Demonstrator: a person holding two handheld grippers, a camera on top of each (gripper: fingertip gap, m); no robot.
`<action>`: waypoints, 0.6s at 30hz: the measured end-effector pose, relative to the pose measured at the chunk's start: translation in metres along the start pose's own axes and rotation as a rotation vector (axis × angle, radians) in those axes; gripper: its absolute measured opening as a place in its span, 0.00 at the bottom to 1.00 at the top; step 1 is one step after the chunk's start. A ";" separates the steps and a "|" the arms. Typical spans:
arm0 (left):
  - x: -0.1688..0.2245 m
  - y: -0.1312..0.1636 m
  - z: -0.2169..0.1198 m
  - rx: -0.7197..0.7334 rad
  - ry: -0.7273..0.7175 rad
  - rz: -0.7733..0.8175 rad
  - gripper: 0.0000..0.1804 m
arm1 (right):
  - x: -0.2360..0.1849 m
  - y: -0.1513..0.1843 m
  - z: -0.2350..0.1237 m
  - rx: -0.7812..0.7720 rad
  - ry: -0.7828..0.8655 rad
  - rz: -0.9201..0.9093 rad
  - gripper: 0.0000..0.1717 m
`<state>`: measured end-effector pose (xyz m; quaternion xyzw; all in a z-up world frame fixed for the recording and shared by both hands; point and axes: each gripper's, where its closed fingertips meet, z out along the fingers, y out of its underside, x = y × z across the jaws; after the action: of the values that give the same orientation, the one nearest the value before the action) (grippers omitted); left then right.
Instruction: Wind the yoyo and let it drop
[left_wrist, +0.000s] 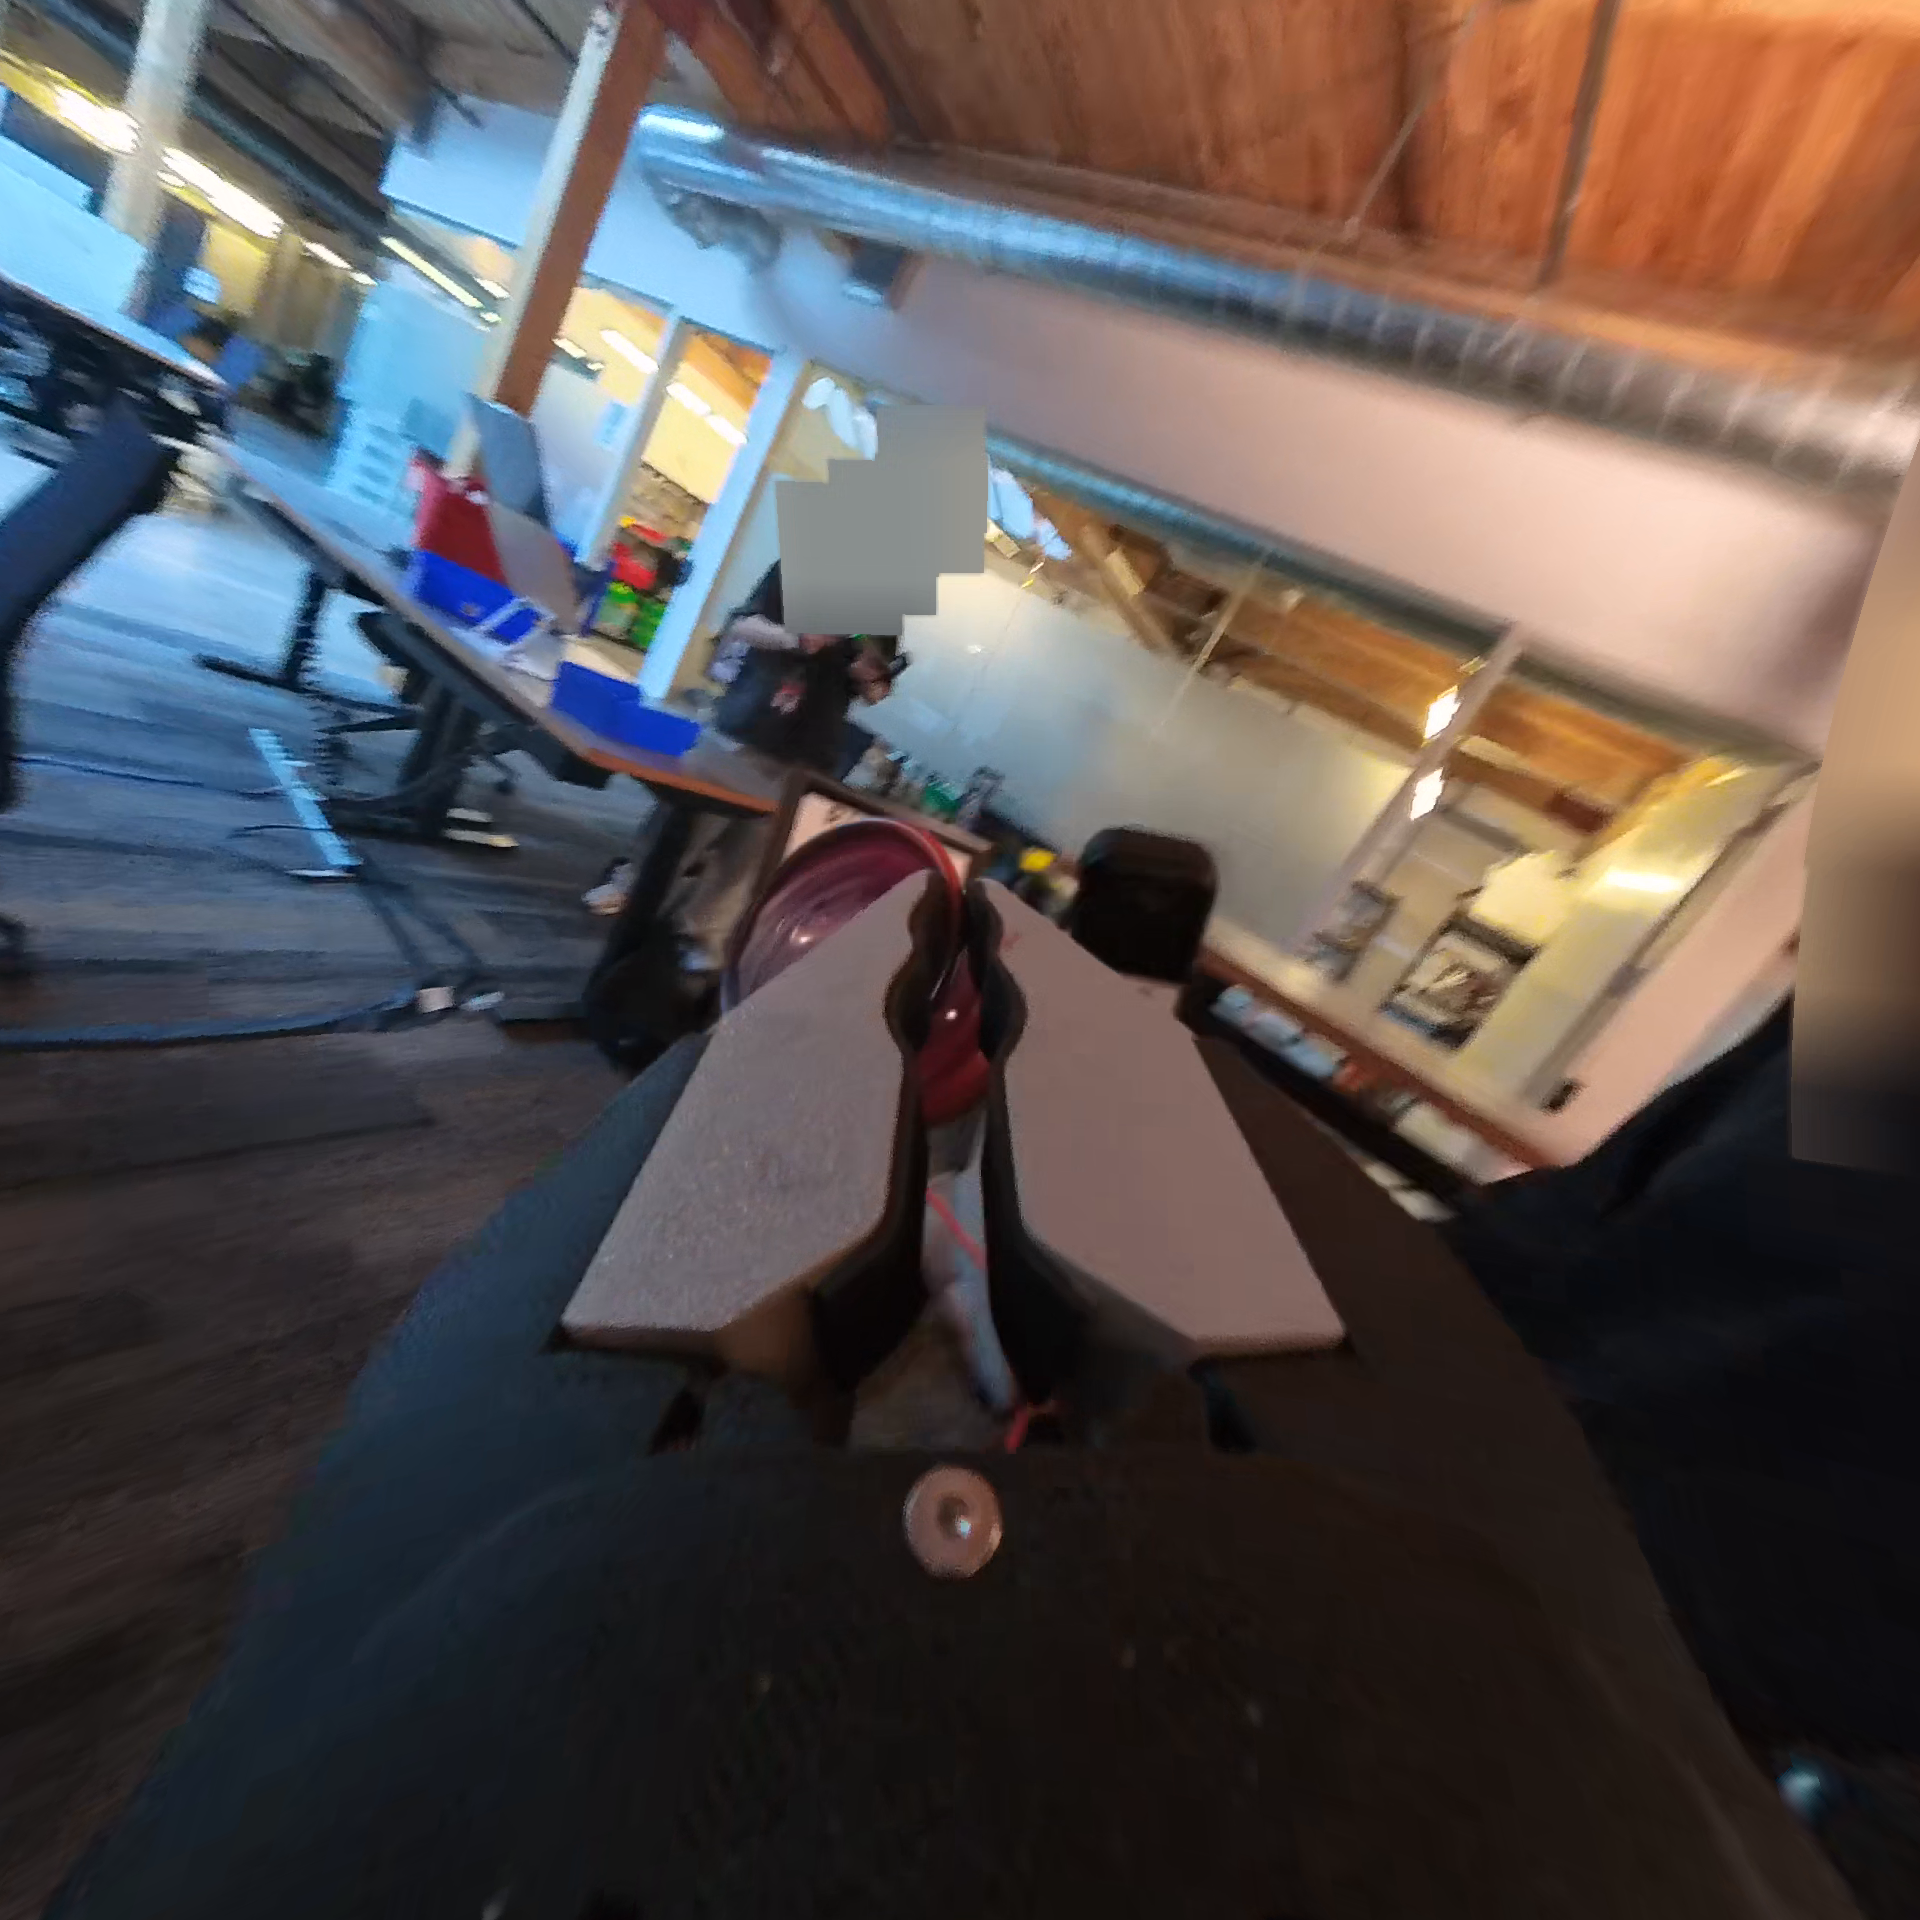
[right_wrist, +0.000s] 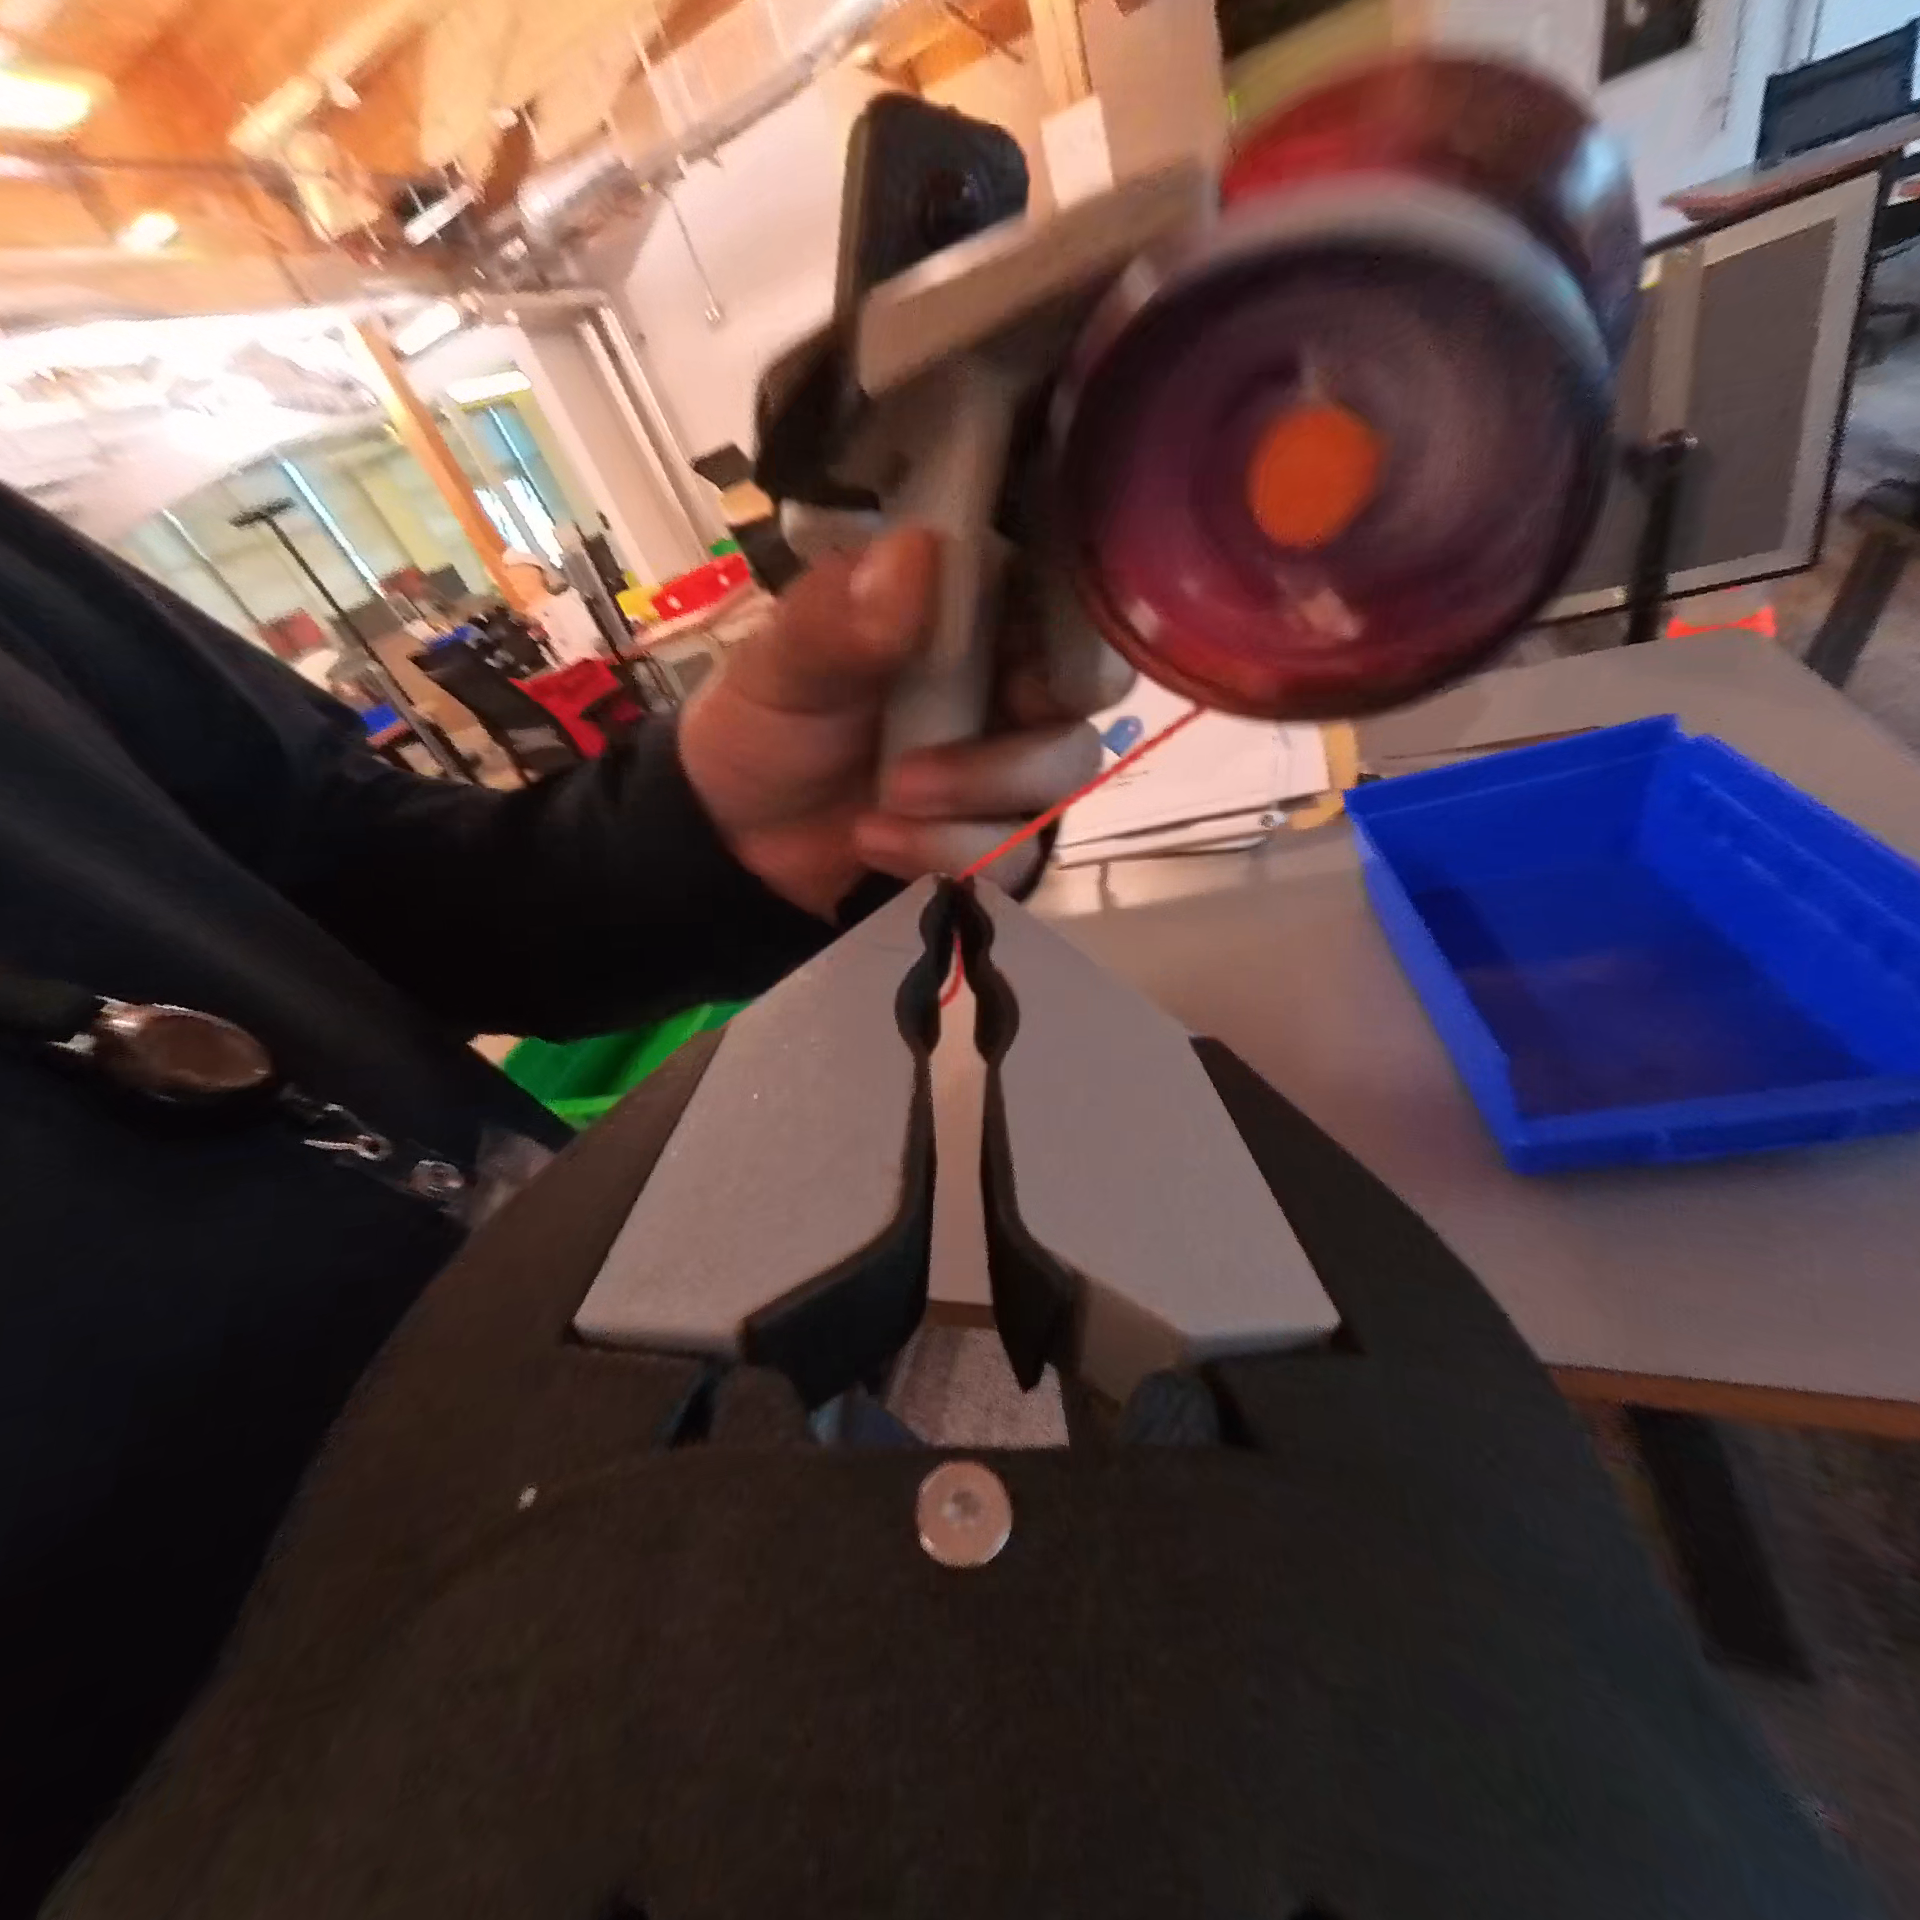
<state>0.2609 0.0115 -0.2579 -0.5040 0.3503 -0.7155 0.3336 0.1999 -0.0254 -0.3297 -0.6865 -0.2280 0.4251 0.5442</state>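
While the room around it is smearing into blur, the grey desk (right_wrist: 1351, 1049) is stretching across the right wrist view, reaching from the near right toward the far middle. On its right side a blue bin (right_wrist: 1683, 935) is sitting open, and farther back a stack of white papers (right_wrist: 1195, 800) is lying flat. At the left, a person's black sleeve (right_wrist: 364, 831) is filling the near side, ending in a hand (right_wrist: 810, 727) that is gripping the handle of the left gripper (left_wrist: 954, 894).

That gripper's fingers are standing nearly together, pinching the dark red yoyo (right_wrist: 1340, 447) by the groove between its two halves — the yoyo is being held up in the air above the desk's far side, its round face with an orange centre turning toward the right camera.

The right gripper (right_wrist: 951, 894) is sitting nearer and lower, its fingers closed tip to tip on the red string (right_wrist: 1081, 790). The string is running taut — up and to the right — from those fingertips to the underside of the yoyo, with a short piece of it showing between the black pads (right_wrist: 914, 997).
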 end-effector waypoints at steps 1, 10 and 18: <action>-0.003 0.006 -0.001 -0.032 -0.044 0.057 0.01 | -0.003 -0.002 -0.001 0.010 -0.013 0.025 0.00; -0.013 0.058 -0.005 -0.354 -0.247 0.415 0.01 | 0.009 -0.012 -0.031 -0.131 0.133 -0.034 0.00; 0.006 0.096 -0.014 -0.522 -0.075 0.182 0.02 | 0.055 0.009 -0.057 -0.568 0.288 -0.508 0.00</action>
<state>0.2582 -0.0418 -0.3387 -0.5656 0.5541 -0.5487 0.2682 0.2752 -0.0174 -0.3539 -0.7838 -0.4201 0.0970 0.4470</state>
